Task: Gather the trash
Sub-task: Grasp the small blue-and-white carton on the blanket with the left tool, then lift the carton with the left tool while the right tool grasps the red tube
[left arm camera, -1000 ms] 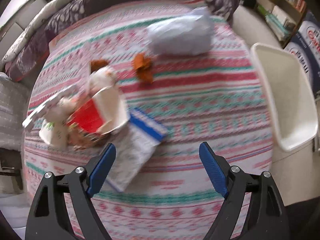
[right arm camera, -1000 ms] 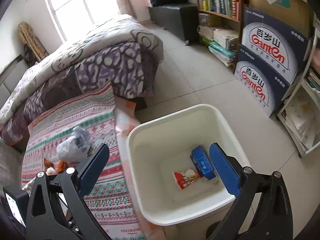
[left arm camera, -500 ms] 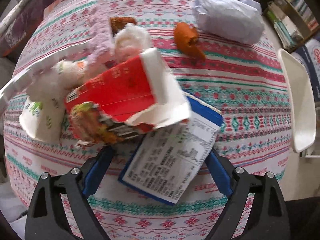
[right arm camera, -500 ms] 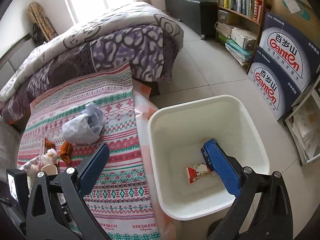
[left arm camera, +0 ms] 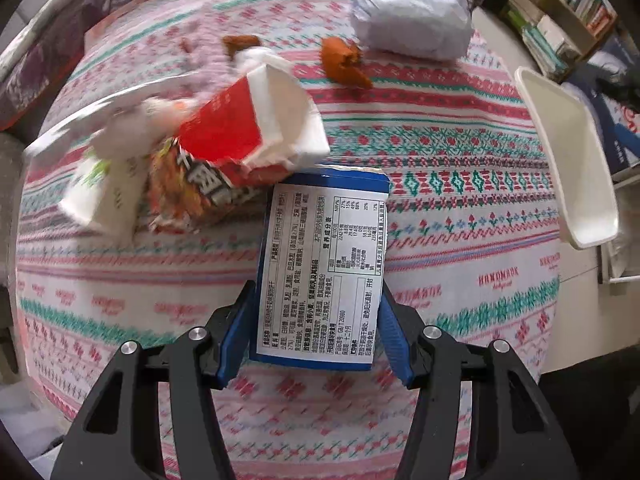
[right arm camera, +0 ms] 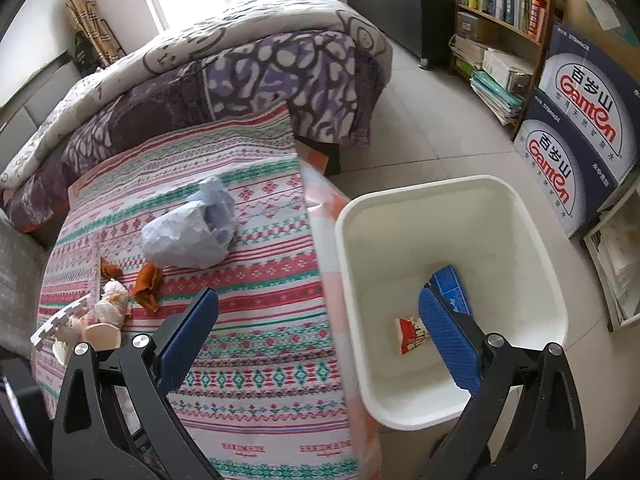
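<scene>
My left gripper (left arm camera: 314, 334) is shut on a blue and white snack box (left arm camera: 324, 264) and holds it just above the patterned tablecloth (left arm camera: 440, 184). Behind the box lie a red and white paper carton (left arm camera: 248, 124), an orange noodle wrapper (left arm camera: 188, 196), crumpled white paper (left arm camera: 100, 196), orange peel (left arm camera: 344, 62) and a grey plastic bag (left arm camera: 412, 24). The white trash bin (right arm camera: 452, 280) stands on the floor to the right of the table and holds a blue box (right arm camera: 450, 286) and a red wrapper (right arm camera: 412, 334). My right gripper (right arm camera: 320, 344) is open and empty above the table edge and bin.
A bed with a purple patterned quilt (right arm camera: 240, 68) lies behind the table. A bookshelf (right arm camera: 500, 20) and stacked blue Ganten cartons (right arm camera: 580, 132) stand at the right. The bin rim also shows in the left wrist view (left arm camera: 568, 152).
My left gripper came down over the snack box, closed on it and lifted it away from the carton pile. My right gripper swung left, bringing more of the table into view.
</scene>
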